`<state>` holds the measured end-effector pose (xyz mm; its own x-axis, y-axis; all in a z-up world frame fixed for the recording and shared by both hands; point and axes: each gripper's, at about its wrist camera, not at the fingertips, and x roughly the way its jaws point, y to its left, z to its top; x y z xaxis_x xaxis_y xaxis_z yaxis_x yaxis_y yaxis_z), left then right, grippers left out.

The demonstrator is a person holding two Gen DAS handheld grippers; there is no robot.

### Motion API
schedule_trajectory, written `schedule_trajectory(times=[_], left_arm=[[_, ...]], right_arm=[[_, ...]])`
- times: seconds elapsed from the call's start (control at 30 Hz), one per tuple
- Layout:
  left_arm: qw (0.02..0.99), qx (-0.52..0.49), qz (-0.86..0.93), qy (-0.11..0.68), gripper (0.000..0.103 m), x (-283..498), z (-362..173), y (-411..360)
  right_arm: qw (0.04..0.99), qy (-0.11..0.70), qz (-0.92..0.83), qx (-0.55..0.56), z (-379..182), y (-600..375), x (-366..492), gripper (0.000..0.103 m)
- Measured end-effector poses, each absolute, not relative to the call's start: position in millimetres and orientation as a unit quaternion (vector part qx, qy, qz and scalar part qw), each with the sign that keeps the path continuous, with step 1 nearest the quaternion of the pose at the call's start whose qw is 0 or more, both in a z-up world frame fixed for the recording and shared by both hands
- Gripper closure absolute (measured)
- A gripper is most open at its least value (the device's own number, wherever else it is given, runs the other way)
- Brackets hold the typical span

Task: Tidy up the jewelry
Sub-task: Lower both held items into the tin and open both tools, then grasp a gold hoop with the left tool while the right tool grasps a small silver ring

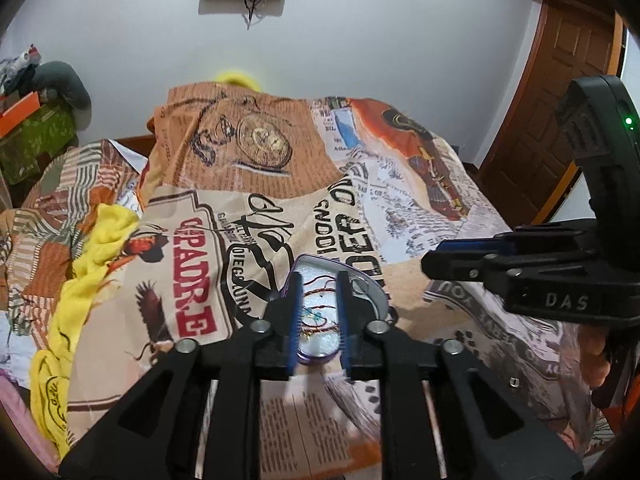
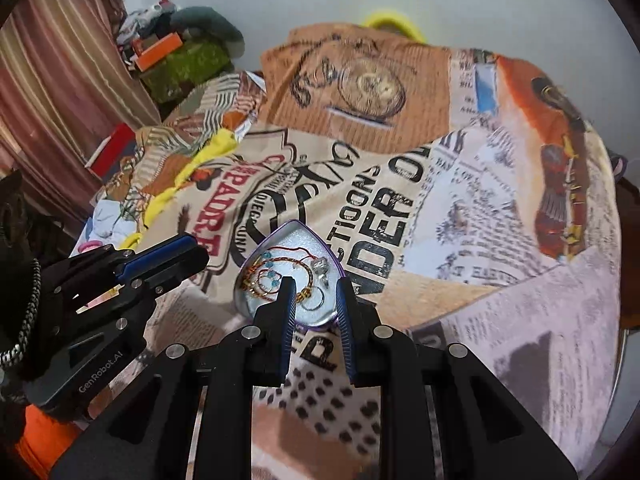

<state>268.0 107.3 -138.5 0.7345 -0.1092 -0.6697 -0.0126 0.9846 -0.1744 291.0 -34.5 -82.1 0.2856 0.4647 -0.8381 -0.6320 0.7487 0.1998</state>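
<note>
A heart-shaped purple tin point(image 2: 256, 246) with a white lining lies on the printed bedsheet point(image 2: 460, 208). In it lie a red thread bracelet with blue beads point(image 2: 266, 266), a silver ring point(image 2: 316, 300) and a silver charm point(image 2: 322, 268). My right gripper point(image 2: 316, 284) is open, its fingers just above the tin's near side, empty. My left gripper point(image 1: 319, 280) is open over the same tin point(image 1: 320, 350), its fingers either side of the jewelry, empty. Each gripper shows in the other's view: the right one point(image 1: 440, 260) and the left one point(image 2: 192, 252).
A yellow cloth point(image 1: 80, 280) lies bunched on the bed's left side. Boxes and a grey plush point(image 1: 60, 84) stand at the far left by the wall. A wooden door point(image 1: 560, 120) is at the right. A curtain point(image 2: 48, 60) hangs left.
</note>
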Motion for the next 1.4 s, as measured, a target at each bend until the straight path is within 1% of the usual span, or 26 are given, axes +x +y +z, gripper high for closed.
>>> schedule_trajectory(times=[0.03, 0.1, 0.17, 0.23, 0.3, 0.43, 0.53, 0.8, 1.07, 1.27, 1.33, 1.4], left_arm=[[0.929, -0.081, -0.025, 0.36, 0.075, 263, -134, 106], [0.932, -0.075, -0.026, 0.353, 0.07, 252, -126, 101], [0.934, -0.068, -0.026, 0.349, 0.068, 242, -119, 97], [0.936, -0.062, -0.026, 0.344, 0.061, 231, -112, 93], [0.939, -0.058, -0.024, 0.339, 0.056, 219, -106, 88], [0.941, -0.049, -0.025, 0.334, 0.049, 198, -99, 79], [0.941, -0.045, -0.031, 0.334, 0.046, 184, -96, 69], [0.932, -0.041, -0.067, 0.353, 0.045, 168, -107, 37], [0.91, -0.011, -0.109, 0.399, 0.045, 177, -144, -10], [0.888, -0.01, -0.138, 0.438, 0.046, 194, -173, -33], [0.884, -0.008, -0.145, 0.445, 0.055, 198, -178, -37], [0.877, -0.008, -0.156, 0.455, 0.061, 203, -183, -42]], right_arm=[[0.8, 0.484, 0.344, -0.085, -78, -37, 288, 0.085], [0.806, 0.475, 0.344, -0.085, -70, -42, 279, 0.084], [0.812, 0.464, 0.342, -0.09, -62, -48, 269, 0.079], [0.821, 0.45, 0.337, -0.099, -55, -53, 257, 0.067], [0.832, 0.431, 0.332, -0.107, -48, -59, 244, 0.061], [0.847, 0.403, 0.325, -0.118, -37, -75, 218, 0.061], [0.857, 0.386, 0.319, -0.121, -31, -87, 202, 0.061], [0.876, 0.361, 0.287, -0.14, -31, -122, 172, 0.06], [0.872, 0.386, 0.26, -0.148, -62, -151, 166, 0.06], [0.861, 0.416, 0.257, -0.141, -91, -165, 169, 0.06], [0.855, 0.426, 0.26, -0.139, -99, -169, 170, 0.06], [0.851, 0.434, 0.26, -0.141, -107, -171, 173, 0.06]])
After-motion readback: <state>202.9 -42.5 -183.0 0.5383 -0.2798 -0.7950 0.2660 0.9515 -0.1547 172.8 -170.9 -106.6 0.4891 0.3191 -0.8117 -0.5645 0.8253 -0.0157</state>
